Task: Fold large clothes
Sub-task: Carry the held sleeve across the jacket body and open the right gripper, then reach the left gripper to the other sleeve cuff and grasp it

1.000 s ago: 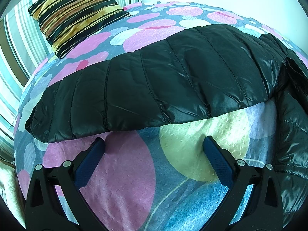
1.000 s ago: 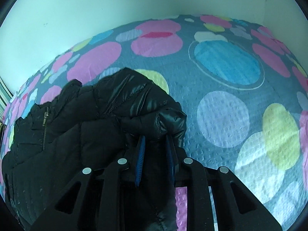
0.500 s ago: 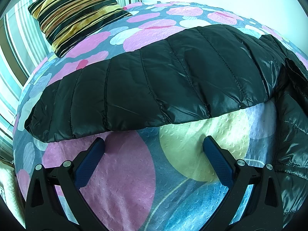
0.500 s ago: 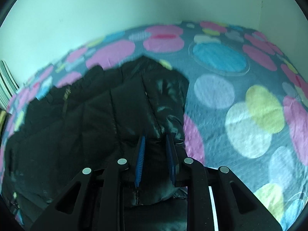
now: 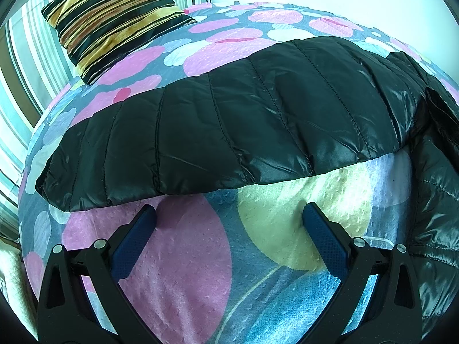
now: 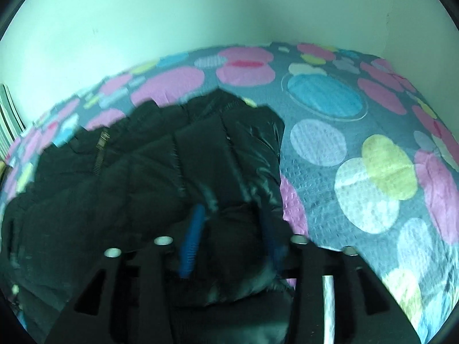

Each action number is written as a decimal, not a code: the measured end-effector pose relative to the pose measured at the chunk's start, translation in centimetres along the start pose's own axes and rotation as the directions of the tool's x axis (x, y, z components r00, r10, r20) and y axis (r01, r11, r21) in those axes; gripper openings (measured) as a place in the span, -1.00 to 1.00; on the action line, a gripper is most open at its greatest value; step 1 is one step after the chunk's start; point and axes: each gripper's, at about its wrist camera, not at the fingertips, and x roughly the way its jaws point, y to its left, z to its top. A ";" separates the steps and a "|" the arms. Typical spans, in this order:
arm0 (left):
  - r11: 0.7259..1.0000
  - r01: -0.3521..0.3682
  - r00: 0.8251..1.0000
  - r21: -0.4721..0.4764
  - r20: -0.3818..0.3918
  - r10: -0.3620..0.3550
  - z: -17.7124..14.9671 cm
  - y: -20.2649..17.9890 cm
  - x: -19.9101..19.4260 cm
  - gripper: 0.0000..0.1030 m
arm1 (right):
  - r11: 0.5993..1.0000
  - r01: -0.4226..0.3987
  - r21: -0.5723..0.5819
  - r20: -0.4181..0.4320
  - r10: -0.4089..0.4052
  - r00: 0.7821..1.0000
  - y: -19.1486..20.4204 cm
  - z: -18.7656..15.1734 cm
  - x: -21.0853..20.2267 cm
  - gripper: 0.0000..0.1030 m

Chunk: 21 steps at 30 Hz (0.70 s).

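Note:
A black quilted puffer jacket lies on a bed with a dotted cover. In the left wrist view one sleeve (image 5: 229,132) stretches flat across the bed, just beyond my left gripper (image 5: 228,215), which is open and empty over the cover. In the right wrist view the jacket's body (image 6: 143,186) fills the left half, with a zipper (image 6: 100,154) showing. My right gripper (image 6: 232,220) has its jaws spread partly apart with a fold of the jacket between them. The view is blurred.
The dotted bed cover (image 5: 178,258) spreads under everything and also shows in the right wrist view (image 6: 358,157). A striped cushion (image 5: 114,17) lies at the head of the bed. A white wall (image 6: 200,14) borders the bed's far side.
My right gripper carried the jacket fold over the jacket's body, and its jaws have widened. The left gripper and sleeve have not moved.

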 end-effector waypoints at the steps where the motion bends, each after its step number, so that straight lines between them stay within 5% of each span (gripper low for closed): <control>1: 1.000 0.000 1.000 0.000 0.000 0.000 0.0 0.1 0.0 0.96 | 1.000 -0.005 -0.005 0.011 0.005 1.000 0.3 -0.1 -0.7 0.01; 6: 1.000 0.000 1.000 0.001 0.000 0.000 0.0 0.1 0.0 0.96 | 0.997 0.021 -0.074 0.052 -0.018 0.999 3.2 -0.8 -2.6 0.01; 13: 1.000 0.003 1.000 -0.001 -0.002 -0.003 0.0 0.2 0.0 0.96 | 0.990 0.049 -0.130 -0.015 -0.052 0.999 6.1 -2.4 1.3 0.01; 21: 1.000 0.002 1.000 0.001 -0.004 -0.002 0.0 0.2 0.1 0.96 | 0.983 0.109 -0.150 0.027 -0.106 0.994 6.4 -3.9 2.7 0.16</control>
